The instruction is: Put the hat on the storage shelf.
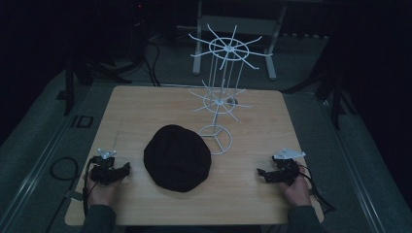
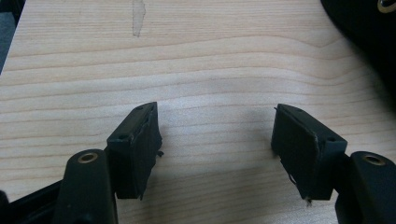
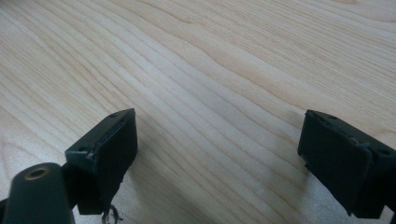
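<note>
A black cap (image 1: 177, 158) is laid flat at the middle of the table (image 1: 145, 104), just in front of the white wire rack (image 1: 221, 97). The left gripper (image 1: 127, 169) and the right gripper (image 1: 260, 173) are rested on either side of it, jaws spread with nothing between them. The cap is judged light, soft and easily collapsed; it is best pinched at its edge, where the fabric can be gathered.

Left gripper (image 1: 127, 168) and right gripper (image 1: 260, 173): black bodies, blocky black jaws with brass-ringed screw holes, grey three-cornered top plates, trailing black cables; dark sleeves are worn.
</note>
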{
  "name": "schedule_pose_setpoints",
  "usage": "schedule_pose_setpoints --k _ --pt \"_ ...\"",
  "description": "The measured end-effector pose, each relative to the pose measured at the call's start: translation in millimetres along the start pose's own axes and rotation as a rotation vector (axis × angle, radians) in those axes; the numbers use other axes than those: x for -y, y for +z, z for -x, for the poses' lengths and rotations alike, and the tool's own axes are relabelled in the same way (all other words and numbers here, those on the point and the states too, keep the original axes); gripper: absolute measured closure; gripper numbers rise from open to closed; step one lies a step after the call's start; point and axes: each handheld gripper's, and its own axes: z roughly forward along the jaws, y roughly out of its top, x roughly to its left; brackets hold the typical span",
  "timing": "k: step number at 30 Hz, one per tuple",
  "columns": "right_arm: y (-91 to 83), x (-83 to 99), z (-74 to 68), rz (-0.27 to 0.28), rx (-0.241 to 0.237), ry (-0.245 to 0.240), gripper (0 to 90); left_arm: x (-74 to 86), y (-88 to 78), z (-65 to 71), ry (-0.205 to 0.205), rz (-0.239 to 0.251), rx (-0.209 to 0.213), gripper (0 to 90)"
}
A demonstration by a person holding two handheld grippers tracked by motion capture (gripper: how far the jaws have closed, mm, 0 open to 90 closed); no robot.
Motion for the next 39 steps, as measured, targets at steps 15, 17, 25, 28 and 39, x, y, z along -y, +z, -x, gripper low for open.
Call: schedule_pose_setpoints --k 15,17,25,28,39 --pt "-0.3 0.2 0.0 0.001 0.01 0.01 12.1 -15.1 -22.4 14.6 0.002 0.07 0.117 41.5" --pt "-0.3 0.2 0.1 0.0 0.011 0.011 12.1 -22.0 -24.9 18.9 0.015 0.08 0.139 42.1" --pt "-0.3 0.2 0.1 0.0 0.016 0.017 12.2 -54.2 -26.3 34.1 0.083 0.106 0.194 43.3" --pt "-0.4 0.1 -0.1 -0.001 0.017 0.02 12.1 -68.3 -20.7 38.7 0.134 0.094 0.21 43.5" --pt "-0.3 0.2 0.0 0.0 0.019 0.021 12.2 -106.3 18.6 68.5 0.271 0.01 0.251 43.8"
